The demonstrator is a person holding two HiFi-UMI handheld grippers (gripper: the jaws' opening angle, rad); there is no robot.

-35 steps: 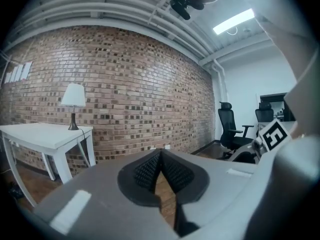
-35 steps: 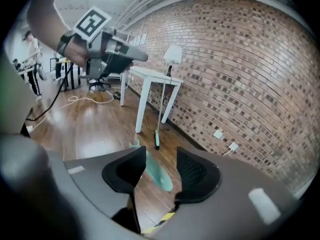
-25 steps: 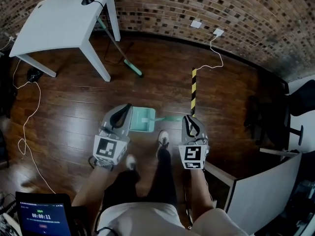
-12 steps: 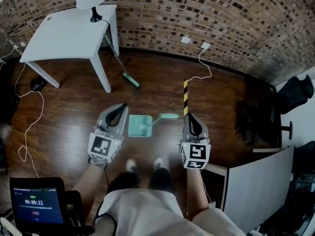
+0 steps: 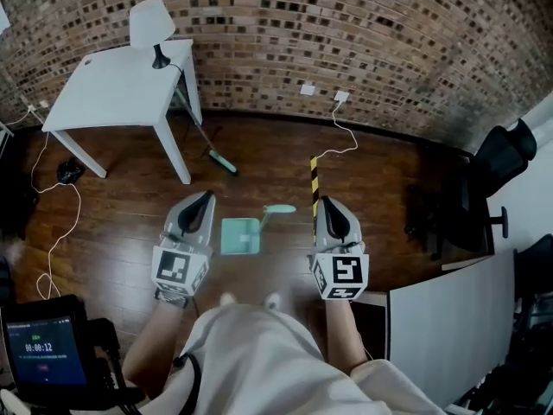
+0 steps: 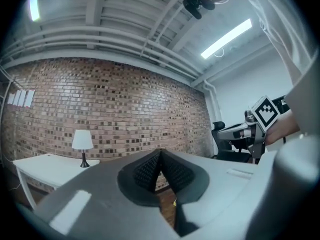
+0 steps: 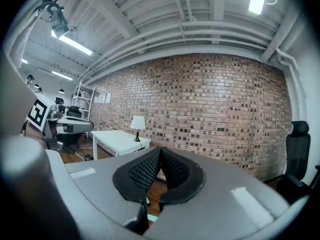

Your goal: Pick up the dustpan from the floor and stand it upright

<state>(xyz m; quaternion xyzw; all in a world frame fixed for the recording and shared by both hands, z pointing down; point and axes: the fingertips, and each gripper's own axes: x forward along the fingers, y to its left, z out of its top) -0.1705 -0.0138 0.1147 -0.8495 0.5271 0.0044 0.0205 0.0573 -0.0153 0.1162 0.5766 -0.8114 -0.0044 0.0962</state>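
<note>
**Item:** mint-green dustpan (image 5: 240, 236). It is lying flat on the dark wooden floor (image 5: 112, 206), out in the open middle, well clear of the floor's far edge under the brick wall (image 5: 389, 24).

**Change against the earlier head views:**
- Both grippers are riding higher, and the dustpan is showing smaller and farther below them.
- A second ago the left gripper (image 5: 207, 195) was overlapping the pan's left rim and the right gripper (image 5: 327, 202) was sitting by the handle's tip. Now bare floor is showing on both sides of the dustpan.
- The person's shoes (image 5: 249, 300), then beside the pan, are now mostly tucking under the pale shirt (image 5: 259, 361).
- The dustpan is lying on the floor as before, not lifted.

**Orientation:** the long axis is running from the square pan, nearer the person, to the handle (image 5: 278, 208). The handle is pointing away and to the right, toward the foot of a yellow-and-black striped bar (image 5: 314, 188).

**Position relative to the grippers:** in the head view the dustpan is sitting between them, touching neither. The pan is nearer the left one and the handle's tip nearer the right one.

**Left gripper:** jaws pressing together, gripping nothing.

**Right gripper:** jaws likewise clenched on nothing.

**Also present:** a white table (image 5: 112, 85) is carrying a white lamp (image 5: 151, 24) near the floor's far left edge. A green-headed broom (image 5: 222, 162) is leaning by the table's leg.
</note>
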